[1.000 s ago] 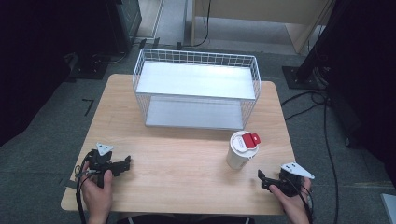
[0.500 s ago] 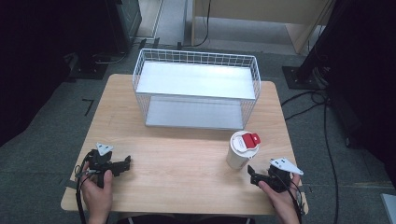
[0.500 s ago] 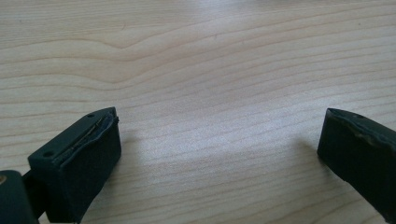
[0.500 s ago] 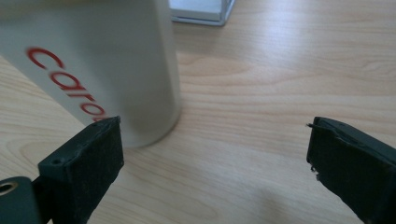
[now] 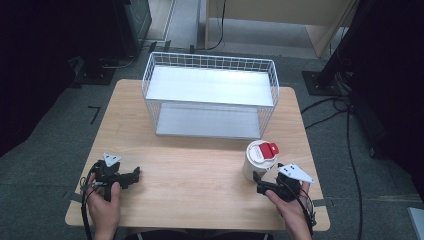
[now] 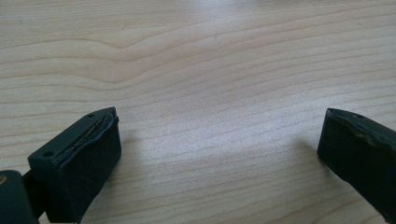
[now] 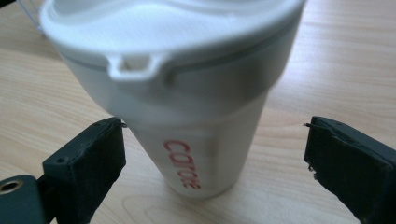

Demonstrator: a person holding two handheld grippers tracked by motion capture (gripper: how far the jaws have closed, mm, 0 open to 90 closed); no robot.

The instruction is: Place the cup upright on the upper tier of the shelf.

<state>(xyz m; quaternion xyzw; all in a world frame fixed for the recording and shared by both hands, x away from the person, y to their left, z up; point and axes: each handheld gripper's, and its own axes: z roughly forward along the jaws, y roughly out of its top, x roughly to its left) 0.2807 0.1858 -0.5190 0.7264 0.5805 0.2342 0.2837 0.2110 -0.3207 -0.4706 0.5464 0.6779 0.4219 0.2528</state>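
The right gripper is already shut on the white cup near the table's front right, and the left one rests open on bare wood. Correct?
Not quite: the right gripper is open, its jaws either side of the cup with gaps, as the right gripper view shows. The left gripper is open.

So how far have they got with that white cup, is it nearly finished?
Hardly begun. Nothing looks done: the cup stands upright on the table, in front of the wire basket. In hand: the right gripper has its open jaws either side of the cup, not yet closed on it. The left gripper rests open and apart. Gripping and moving the cup are left.
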